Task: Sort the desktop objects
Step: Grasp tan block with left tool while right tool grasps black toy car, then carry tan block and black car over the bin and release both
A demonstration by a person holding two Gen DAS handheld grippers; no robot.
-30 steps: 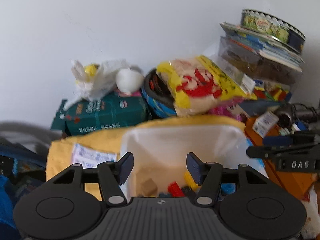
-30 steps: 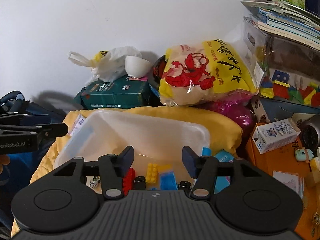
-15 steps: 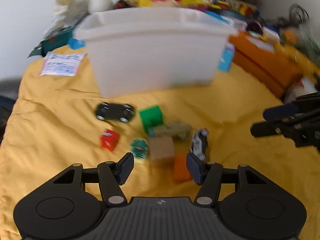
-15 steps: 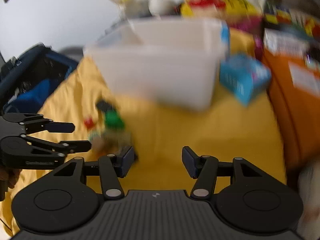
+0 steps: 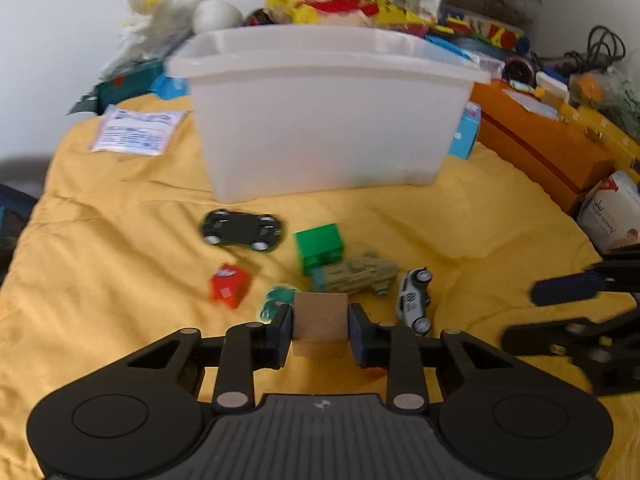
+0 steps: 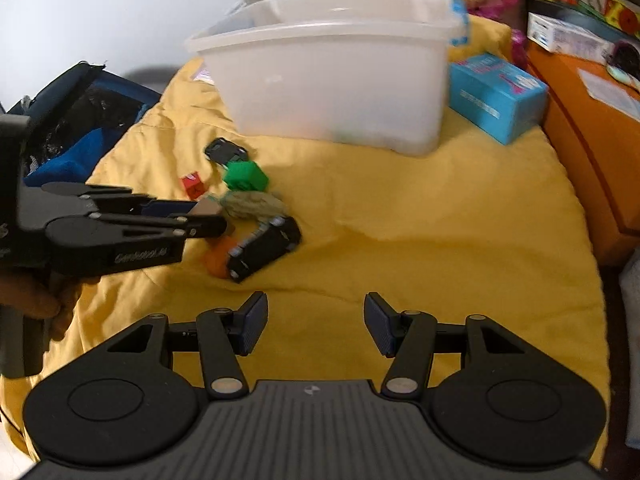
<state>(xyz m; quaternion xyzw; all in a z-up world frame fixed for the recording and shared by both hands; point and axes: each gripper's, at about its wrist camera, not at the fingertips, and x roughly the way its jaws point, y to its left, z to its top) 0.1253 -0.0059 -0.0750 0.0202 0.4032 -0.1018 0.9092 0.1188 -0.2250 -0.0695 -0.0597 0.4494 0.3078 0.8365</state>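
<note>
No label reads clearly (blurred white lettering marks the left gripper's side). The left gripper [image 5: 320, 330], lower centre, is closing on a plain tan wooden cube [image 5: 320, 322]; the right gripper [image 6: 316, 326] hangs spread apart, empty, above the yellow quilted cloth [image 6: 420, 240].

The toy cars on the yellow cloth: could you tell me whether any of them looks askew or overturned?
Yes. The black car near the white tub lies belly-up, its wheels and underside showing. The silver car lies tipped on its side, wheels outward.

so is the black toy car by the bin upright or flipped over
Flipped over: the black toy car lies with underside and wheels up, on the yellow cloth.
</note>
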